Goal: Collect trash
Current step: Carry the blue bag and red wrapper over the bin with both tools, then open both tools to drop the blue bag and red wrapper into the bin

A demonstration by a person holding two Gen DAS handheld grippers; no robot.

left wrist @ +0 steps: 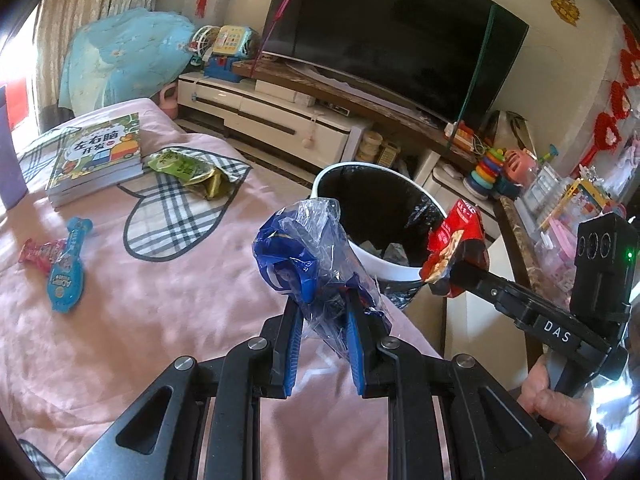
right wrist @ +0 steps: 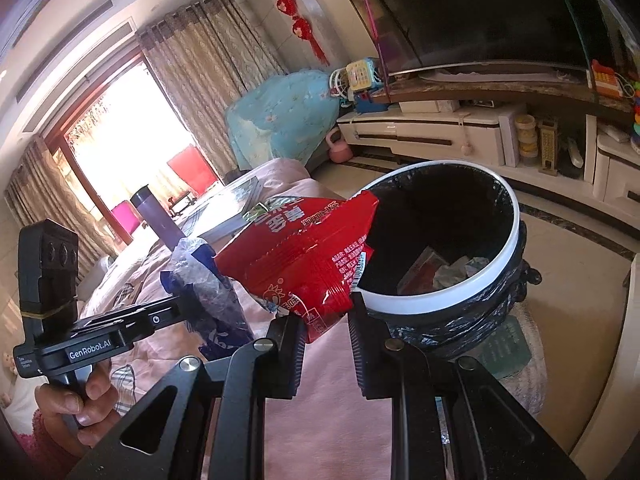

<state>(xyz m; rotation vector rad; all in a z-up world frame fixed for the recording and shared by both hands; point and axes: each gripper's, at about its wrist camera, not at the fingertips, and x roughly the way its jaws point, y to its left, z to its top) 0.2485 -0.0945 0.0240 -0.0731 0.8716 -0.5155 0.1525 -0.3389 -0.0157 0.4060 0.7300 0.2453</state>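
Observation:
My left gripper (left wrist: 324, 304) is shut on a crumpled blue and clear plastic wrapper (left wrist: 304, 248), held up over the edge of the pink cloth (left wrist: 160, 300). My right gripper (right wrist: 326, 312) is shut on a red snack bag (right wrist: 304, 252), whose top leans over the rim of the trash bin (right wrist: 440, 300). The bin (left wrist: 384, 268) is white with a black liner and has some scraps at the bottom. Each view shows the other gripper: the red bag (left wrist: 456, 240) at the right, the blue wrapper (right wrist: 204, 280) at the left. Both sit just short of the bin.
On the pink cloth lie a green wrapper (left wrist: 188, 168), a light-blue wrapper (left wrist: 68, 276), a small red wrapper (left wrist: 38, 252) and a stack of books (left wrist: 100, 156). A purple bottle (right wrist: 154, 216) stands farther back. Behind the bin are a TV stand (left wrist: 280, 116), the TV and toys.

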